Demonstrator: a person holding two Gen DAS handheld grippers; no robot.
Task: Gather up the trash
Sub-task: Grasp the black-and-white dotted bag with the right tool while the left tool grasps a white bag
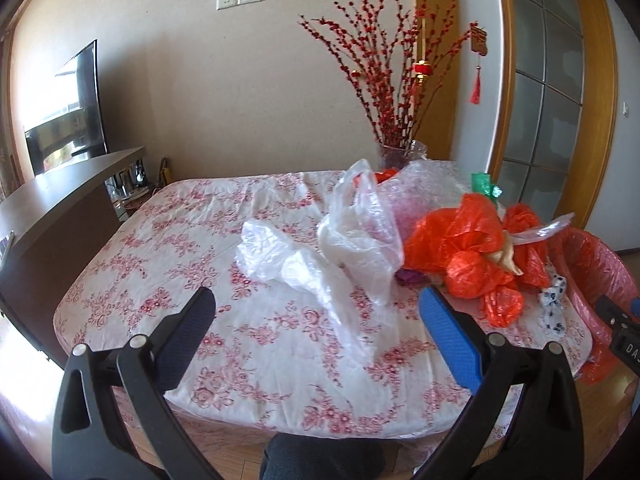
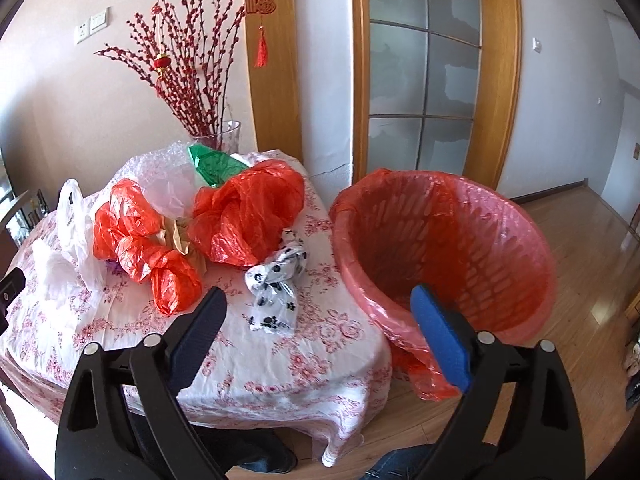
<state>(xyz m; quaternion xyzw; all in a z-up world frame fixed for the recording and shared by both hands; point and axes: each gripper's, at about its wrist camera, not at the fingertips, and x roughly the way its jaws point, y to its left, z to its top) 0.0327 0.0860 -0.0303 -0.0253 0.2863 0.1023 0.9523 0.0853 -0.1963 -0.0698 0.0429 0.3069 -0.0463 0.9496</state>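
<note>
Trash on bench, both grippers empty.
Left gripper [image 1: 316,312] and right gripper [image 2: 318,308]: jaws spread wide above the floral-clothed bench [image 2: 280,364]. Crumpled orange bags [image 2: 244,216], white bags [image 1: 356,232] and a spotted wrapper [image 2: 276,284] lie beside the red-lined wastebasket [image 2: 516,248].

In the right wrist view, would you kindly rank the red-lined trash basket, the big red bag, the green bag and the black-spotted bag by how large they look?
1. Red-lined trash basket, though it sits nearer the camera.
2. Big red bag.
3. Black-spotted bag.
4. Green bag, partly hidden, so its last place is unsure.
</note>
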